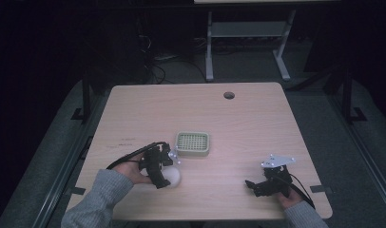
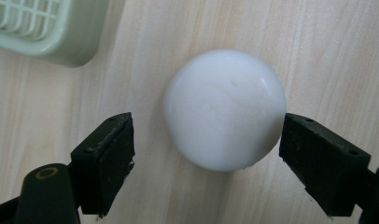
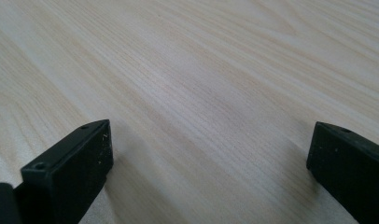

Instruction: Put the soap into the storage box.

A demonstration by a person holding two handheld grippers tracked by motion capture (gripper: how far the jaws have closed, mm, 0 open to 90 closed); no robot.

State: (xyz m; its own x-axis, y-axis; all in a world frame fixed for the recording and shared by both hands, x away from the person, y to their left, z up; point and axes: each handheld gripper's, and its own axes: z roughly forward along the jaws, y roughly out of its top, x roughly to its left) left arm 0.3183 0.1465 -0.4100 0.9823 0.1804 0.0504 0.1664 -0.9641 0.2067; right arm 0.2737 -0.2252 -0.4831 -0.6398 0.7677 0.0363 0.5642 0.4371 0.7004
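White ball (image 2: 225,109) on table (image 1: 257,123), centre of left gripper view, lower left of centre in high view (image 1: 172,176). Left gripper (image 2: 206,154) over ball, jaws spread wide on either side; right one at ball's edge, left one clear of it, nothing clamped. Pale green basket (image 2: 43,28) in upper left corner of left gripper view, near ball, not touching. Right gripper (image 3: 208,163) low at lower right of high view (image 1: 260,186), well apart from ball, jaws wide open over bare wood.
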